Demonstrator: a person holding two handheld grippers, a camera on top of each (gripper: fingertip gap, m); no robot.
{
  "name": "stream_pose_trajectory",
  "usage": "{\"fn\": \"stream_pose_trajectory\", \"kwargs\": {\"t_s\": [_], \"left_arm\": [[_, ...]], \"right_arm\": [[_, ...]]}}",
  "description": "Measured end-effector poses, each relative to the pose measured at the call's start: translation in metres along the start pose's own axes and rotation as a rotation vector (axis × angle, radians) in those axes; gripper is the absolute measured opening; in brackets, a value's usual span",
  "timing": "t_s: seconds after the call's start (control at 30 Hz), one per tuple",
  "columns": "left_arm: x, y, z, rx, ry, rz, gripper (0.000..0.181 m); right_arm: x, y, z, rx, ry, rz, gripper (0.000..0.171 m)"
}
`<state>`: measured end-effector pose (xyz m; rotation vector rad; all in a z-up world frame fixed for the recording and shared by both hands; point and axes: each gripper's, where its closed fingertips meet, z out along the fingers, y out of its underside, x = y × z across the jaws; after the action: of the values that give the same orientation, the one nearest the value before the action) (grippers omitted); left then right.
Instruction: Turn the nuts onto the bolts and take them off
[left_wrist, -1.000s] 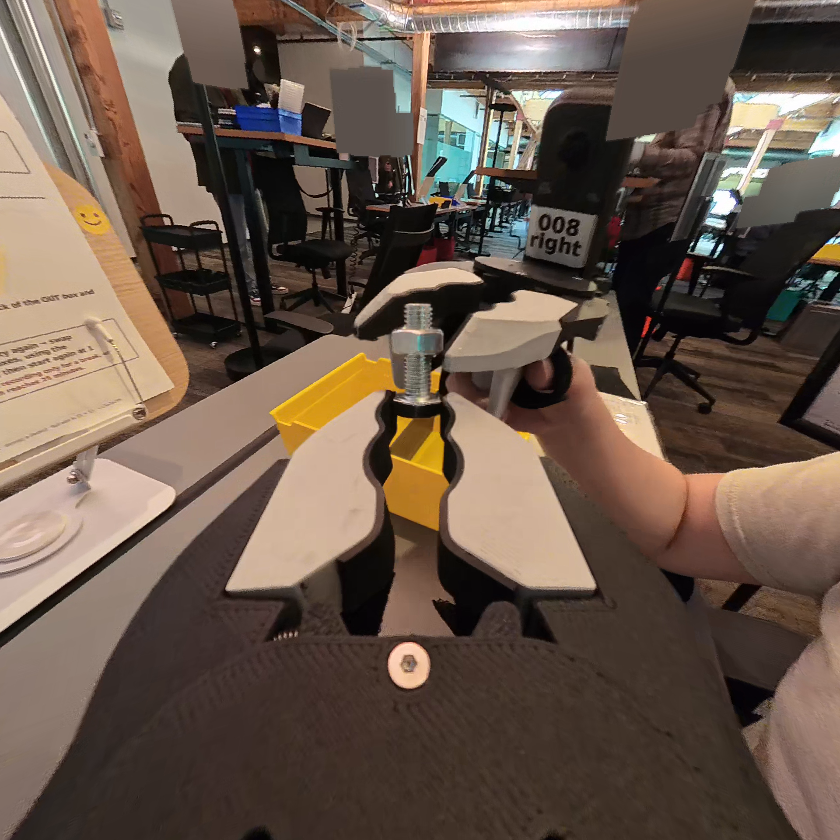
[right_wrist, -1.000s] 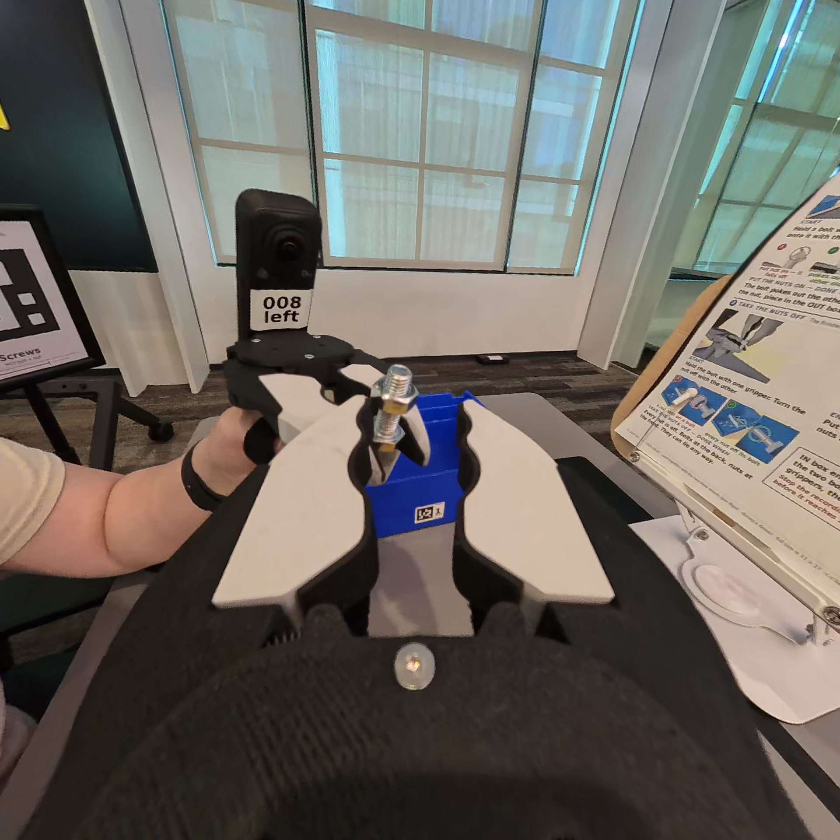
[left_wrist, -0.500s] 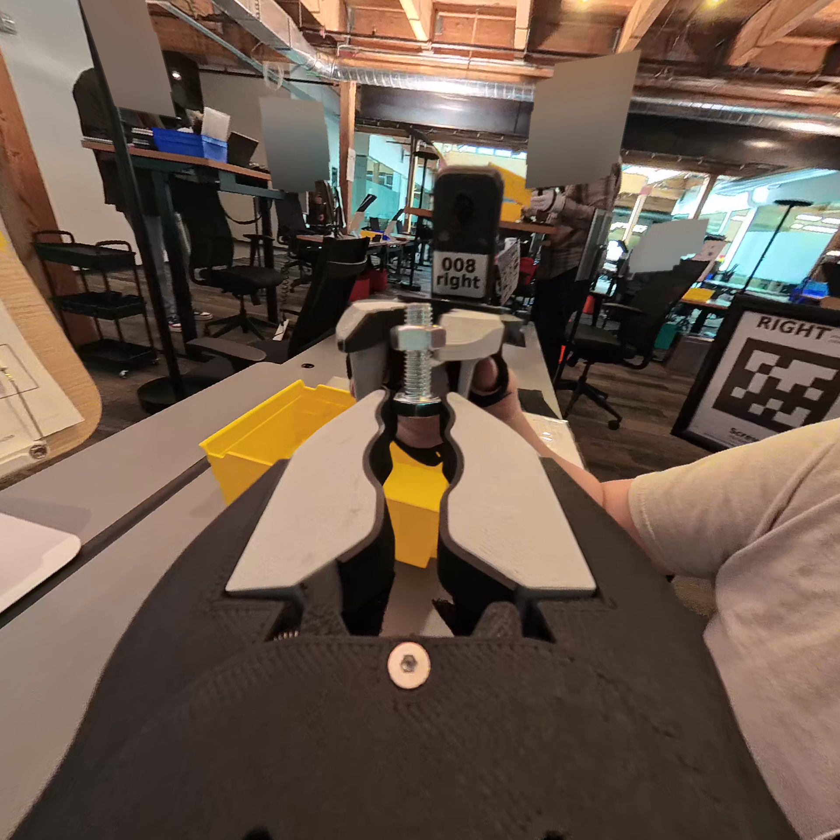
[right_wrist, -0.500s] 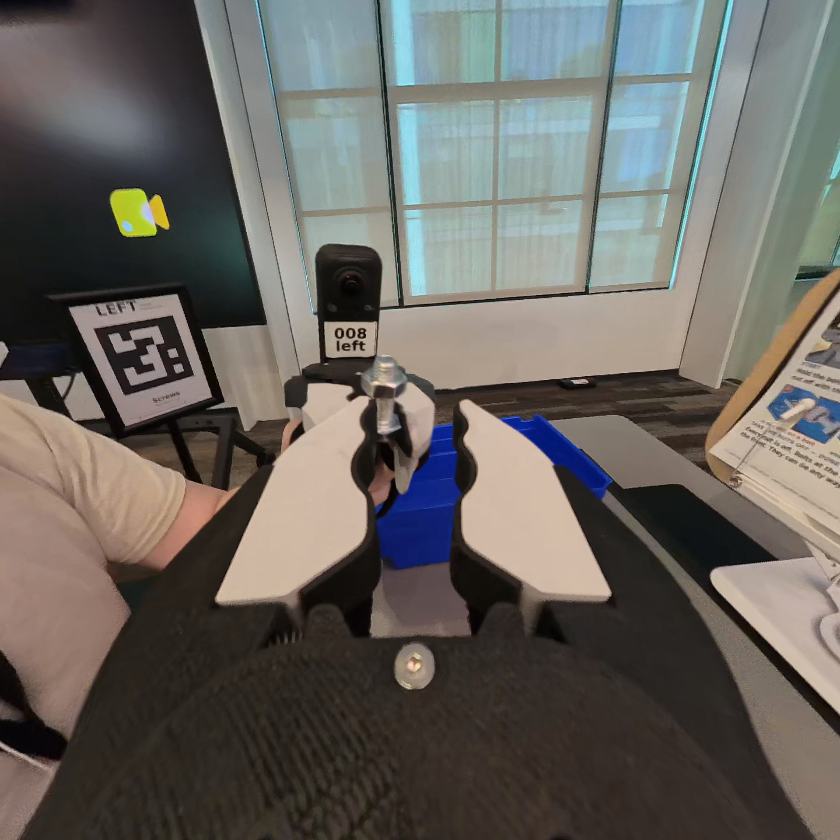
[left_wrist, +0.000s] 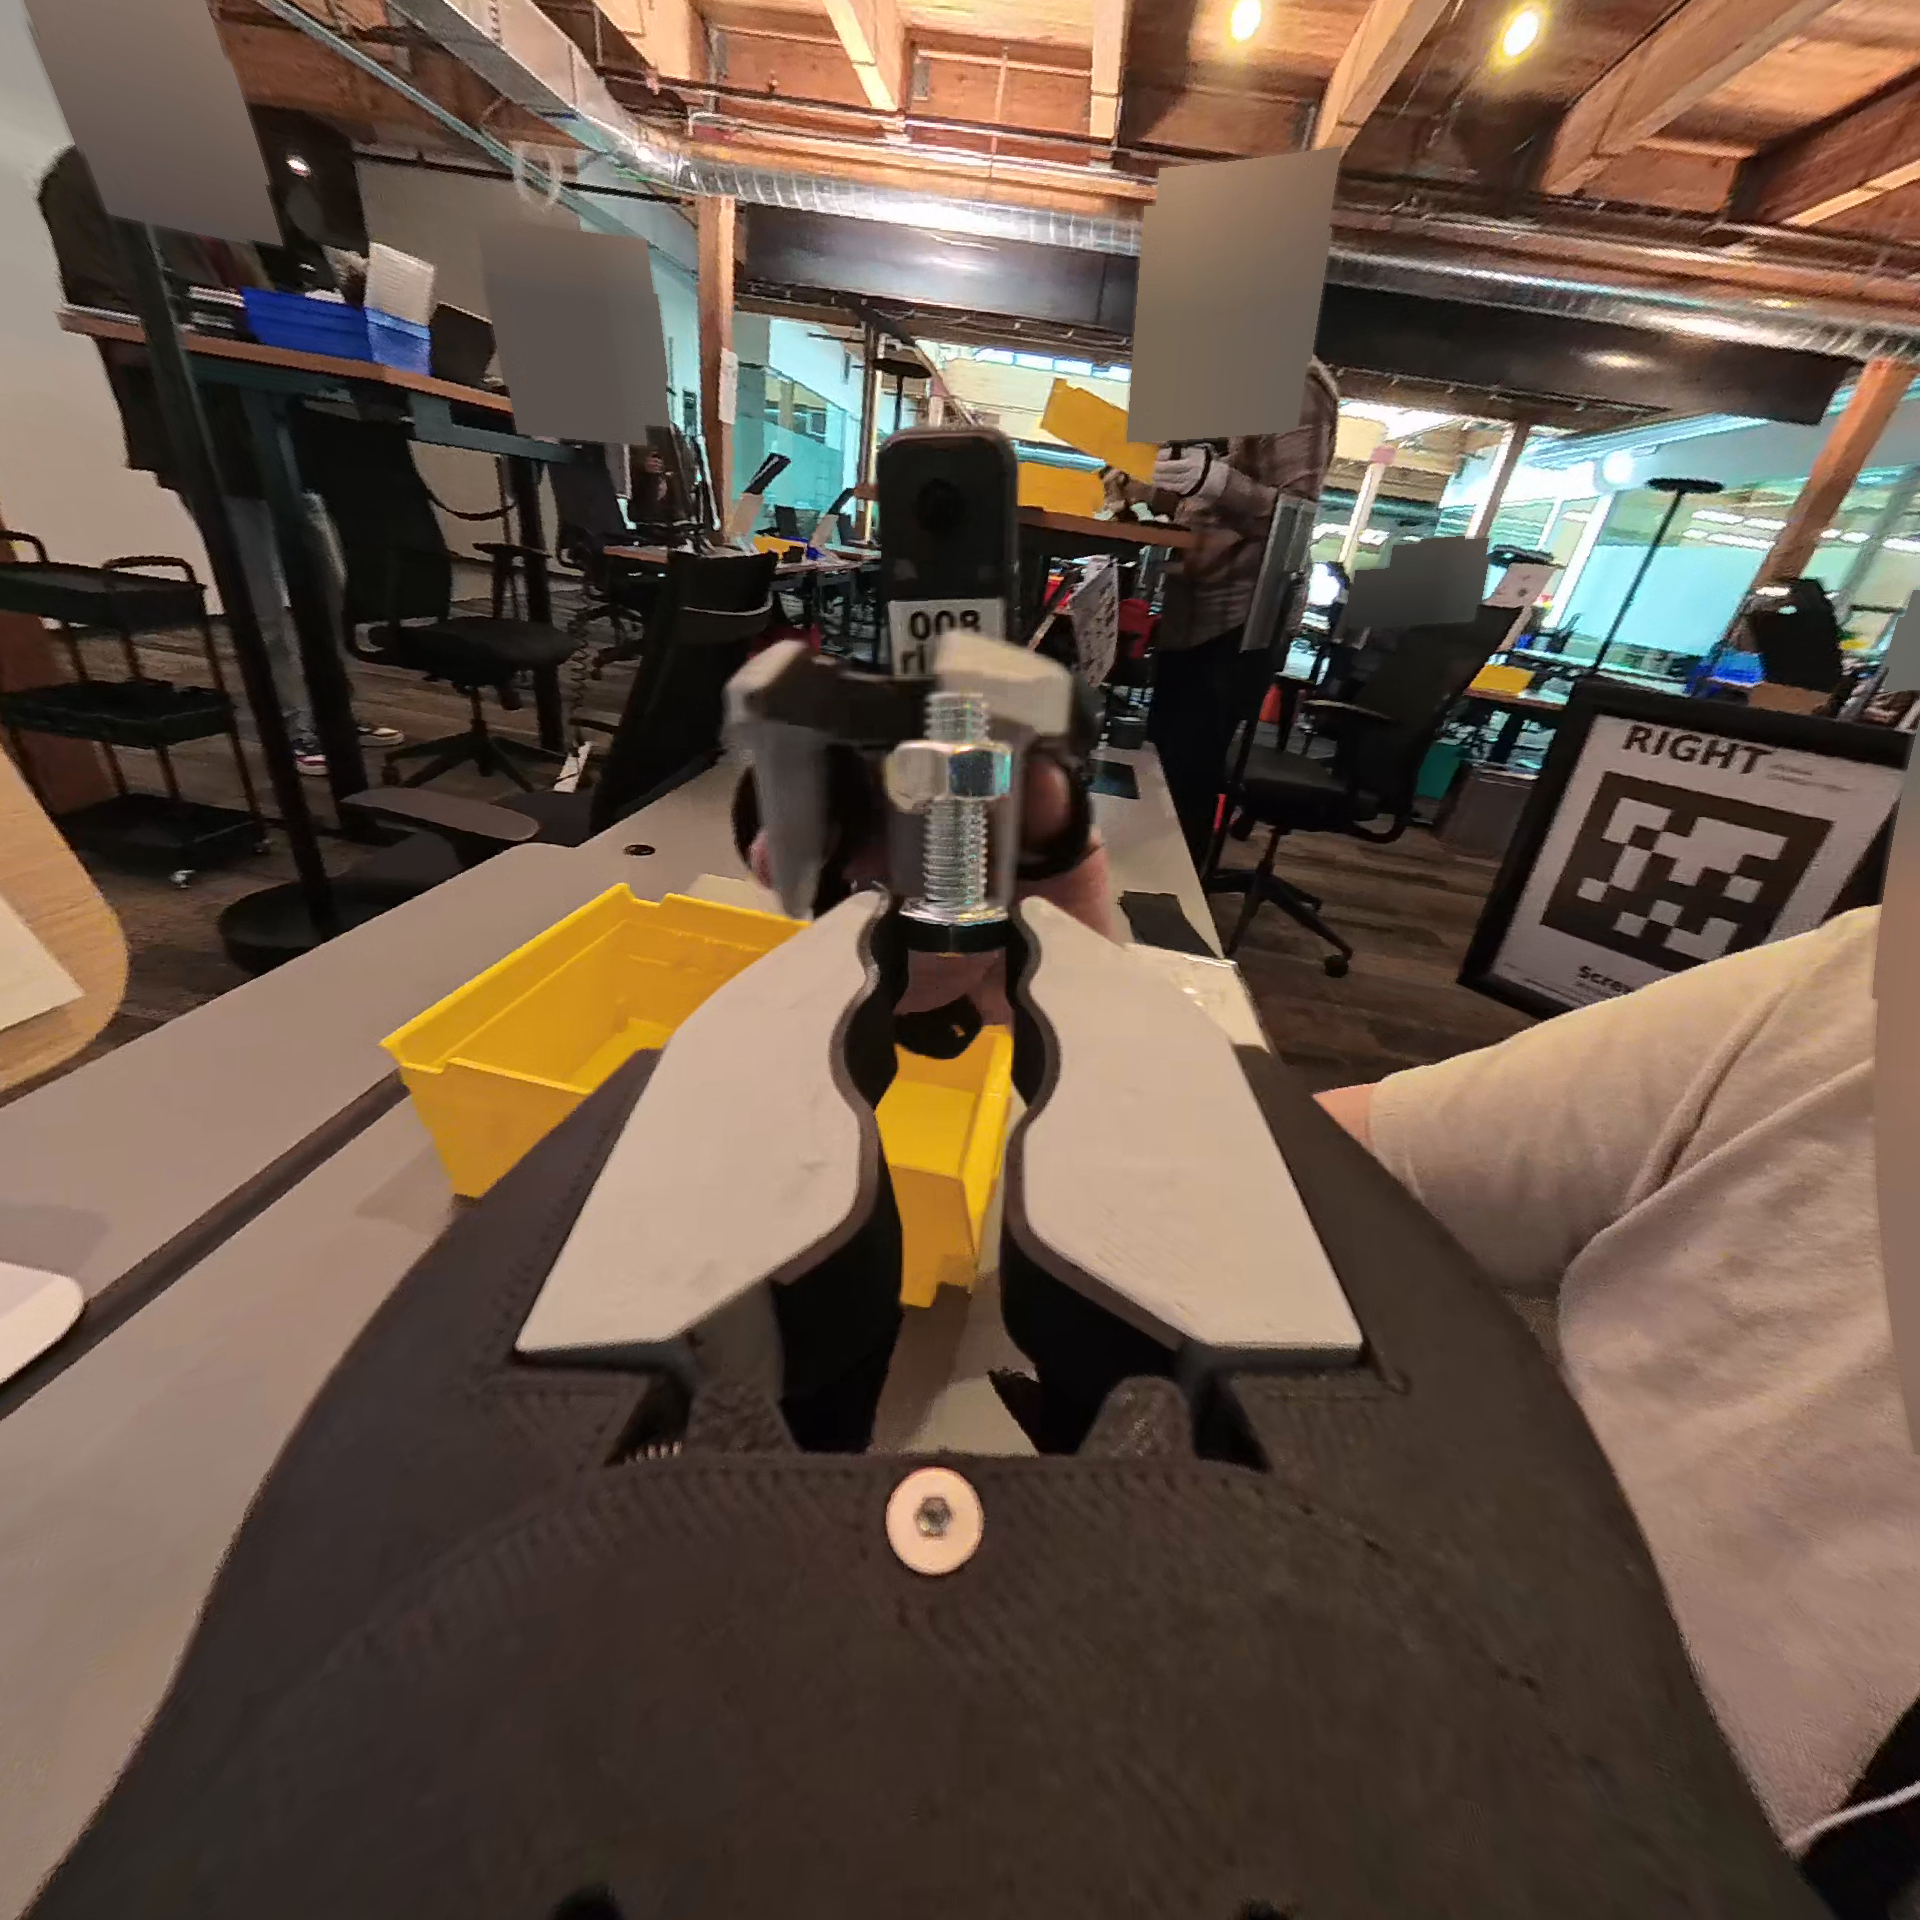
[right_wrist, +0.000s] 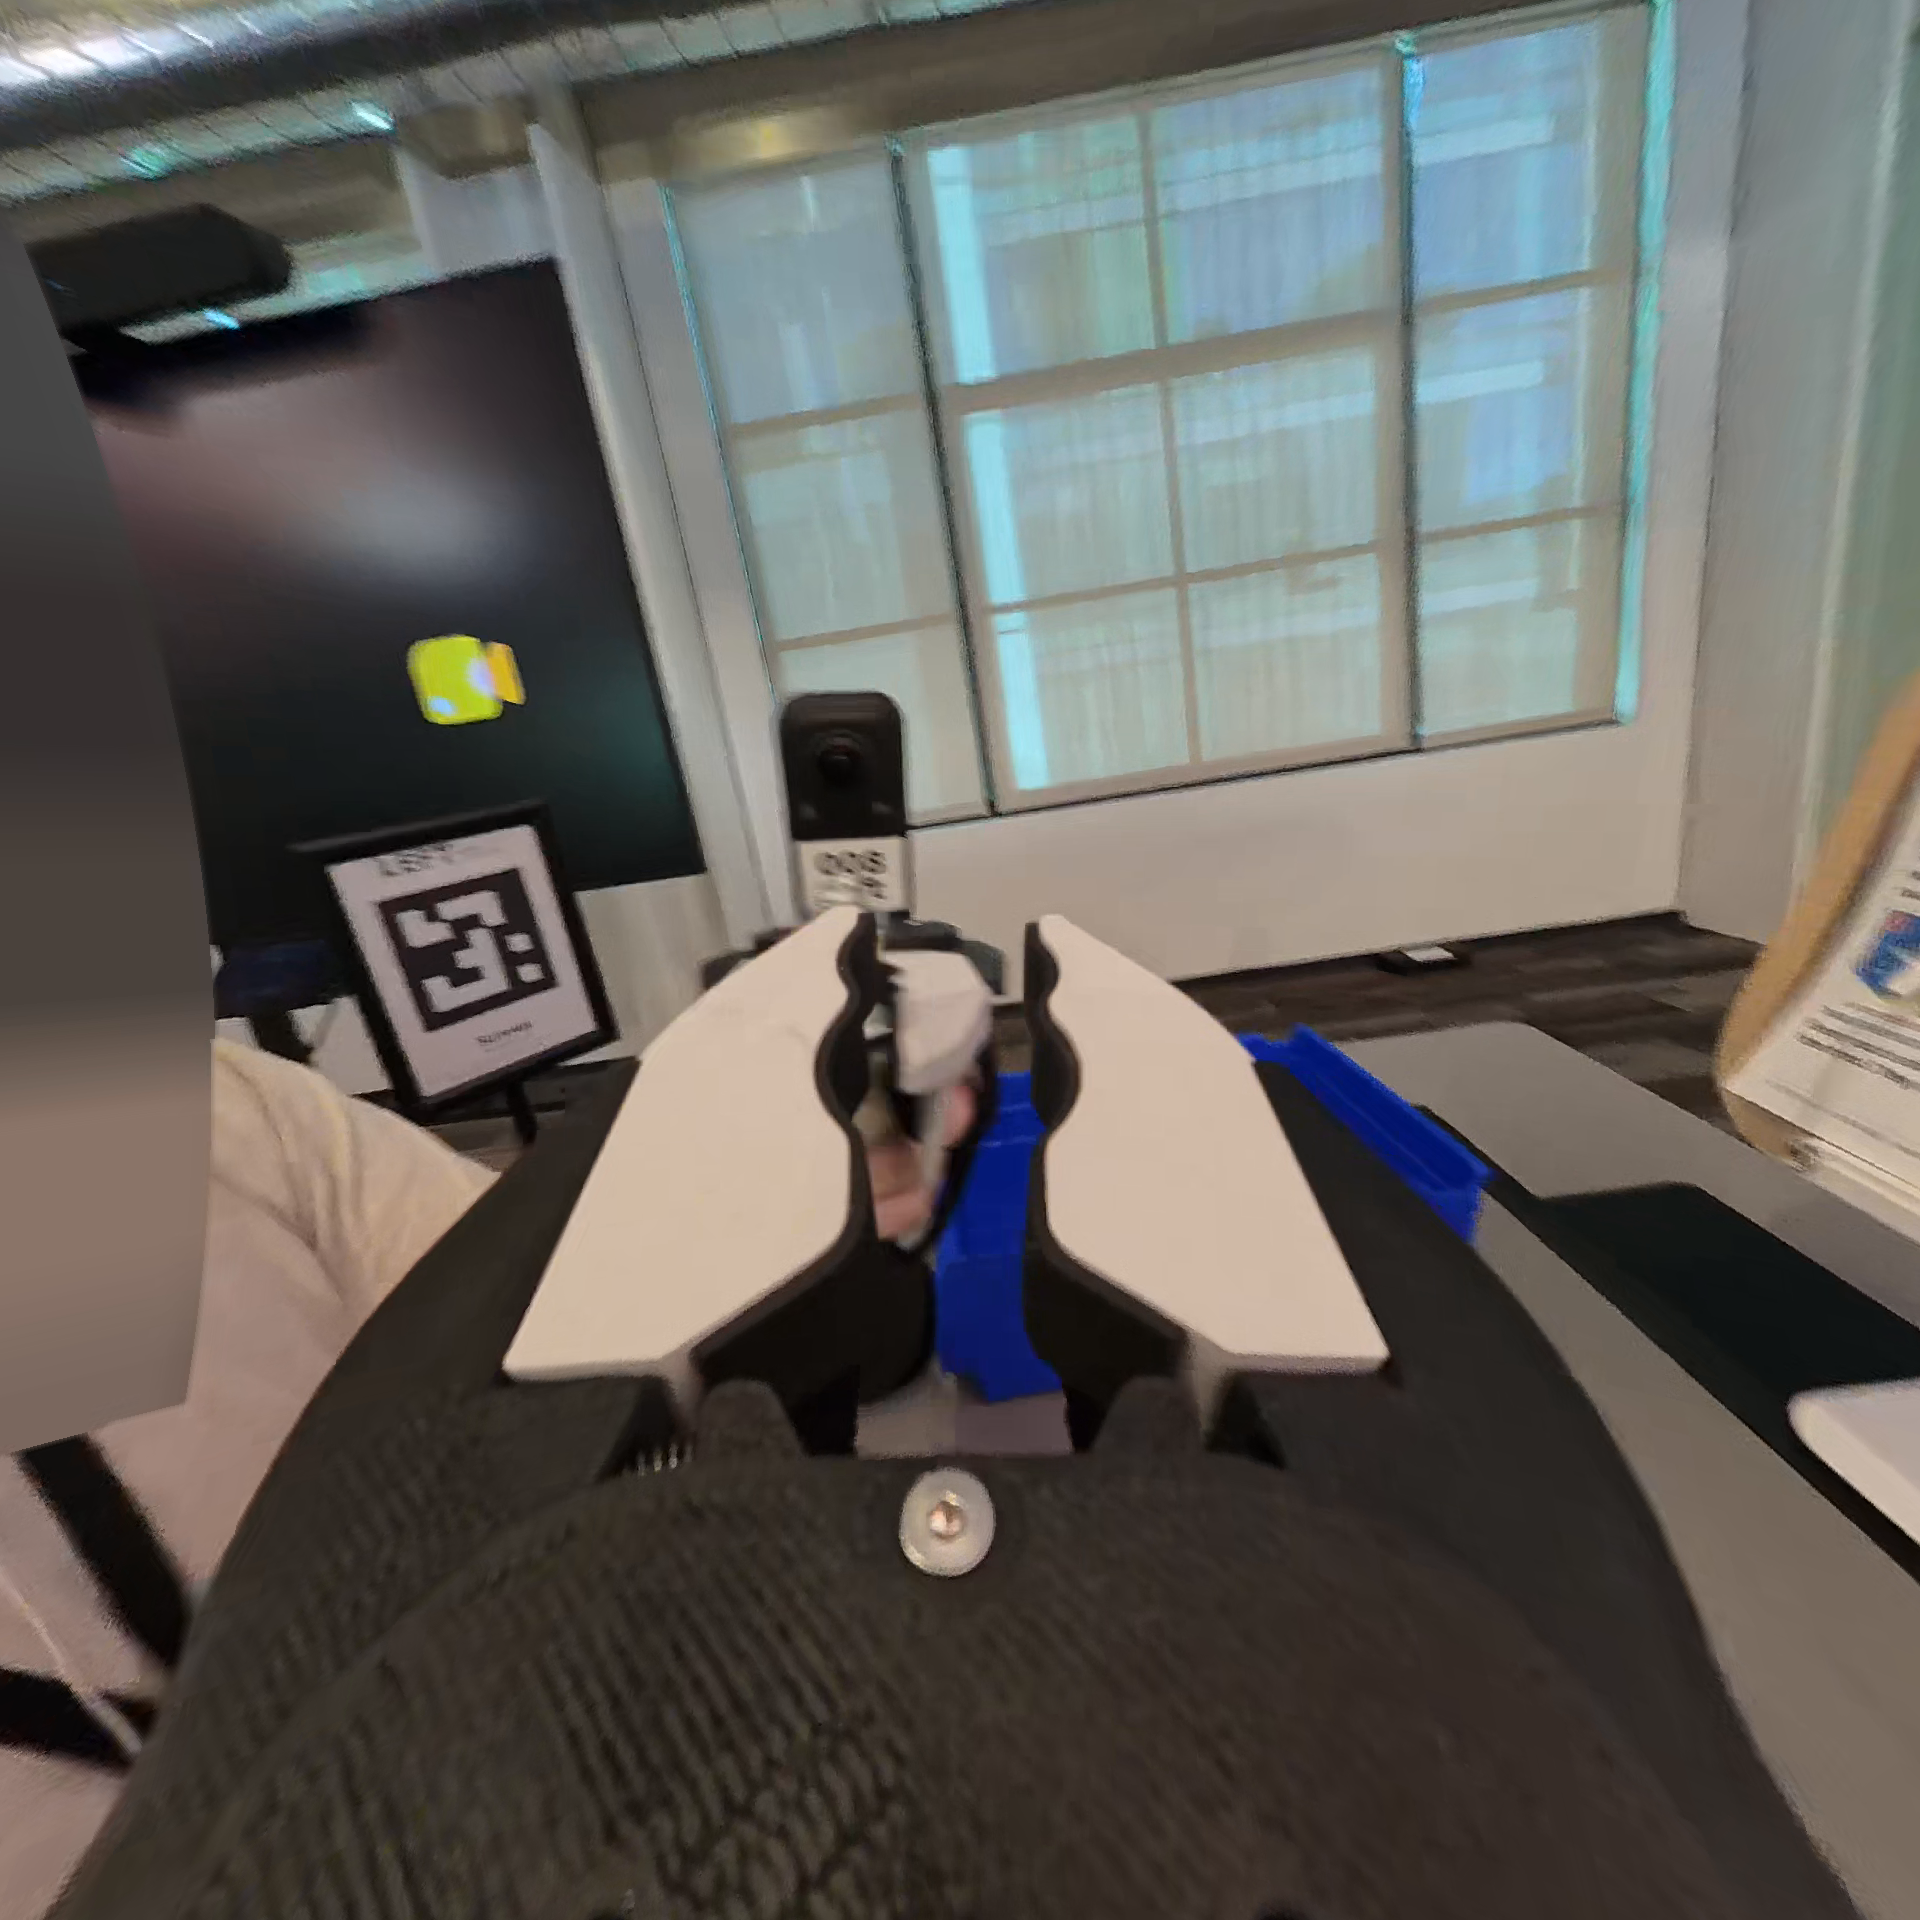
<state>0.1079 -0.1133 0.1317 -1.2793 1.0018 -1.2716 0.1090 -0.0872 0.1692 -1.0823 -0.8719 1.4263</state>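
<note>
My left gripper (left_wrist: 948, 925) is shut on the head of a steel bolt (left_wrist: 951, 847) and holds it upright above the table. A hex nut (left_wrist: 961, 774) sits on the thread, a little below the top. My right gripper (left_wrist: 888, 727) faces me just behind the bolt at nut height, rolled to one side. In the right wrist view, which is blurred, the right gripper (right_wrist: 943, 935) has its jaws apart and nothing shows held between them. One left finger (right_wrist: 935, 1023) shows through the gap. The bolt and nut are hidden there.
A yellow bin (left_wrist: 582, 1029) stands on the grey table (left_wrist: 208, 1143) under the bolt. A blue bin (right_wrist: 1382, 1122) stands beyond the right gripper. An instruction board (right_wrist: 1849, 1039) is at the right, and framed marker signs (left_wrist: 1683, 862) (right_wrist: 468, 956) stand beside the table. The gap from one gripper's tips to the other's is roughly 4 cm.
The right gripper has come from beside the bolt to straight behind it, risen and rolled. Both views have swung toward the person's body. The left gripper still holds the bolt.
</note>
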Motion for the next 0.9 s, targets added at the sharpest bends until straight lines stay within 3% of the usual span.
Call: {"fn": "stream_pose_trajectory", "kwargs": {"t_s": [0.2, 0.37, 0.53, 0.63, 0.73, 0.9], "left_arm": [[0.007, -0.002, 0.001, 0.019, 0.053, -0.028, 0.018], [0.01, -0.007, -0.002, 0.04, 0.078, -0.055, 0.018], [0.01, -0.004, 0.0, 0.03, 0.076, -0.042, 0.018], [0.013, -0.003, 0.001, 0.027, 0.088, -0.041, 0.018], [0.017, -0.007, -0.001, 0.043, 0.128, -0.067, 0.018], [0.013, -0.005, 0.0, 0.028, 0.092, -0.043, 0.018]], "right_arm": [[-0.014, 0.017, 0.016, -0.094, 0.003, -0.095, 0.036], [0.001, 0.012, 0.007, -0.065, 0.041, -0.069, 0.032], [-0.027, 0.008, 0.018, -0.036, -0.043, -0.079, 0.033], [-0.016, 0.013, 0.016, -0.067, -0.011, -0.097, 0.039], [0.0, 0.005, 0.005, -0.013, 0.019, -0.02, 0.03], [-0.027, 0.003, 0.015, -0.014, -0.064, -0.061, 0.033]]}}
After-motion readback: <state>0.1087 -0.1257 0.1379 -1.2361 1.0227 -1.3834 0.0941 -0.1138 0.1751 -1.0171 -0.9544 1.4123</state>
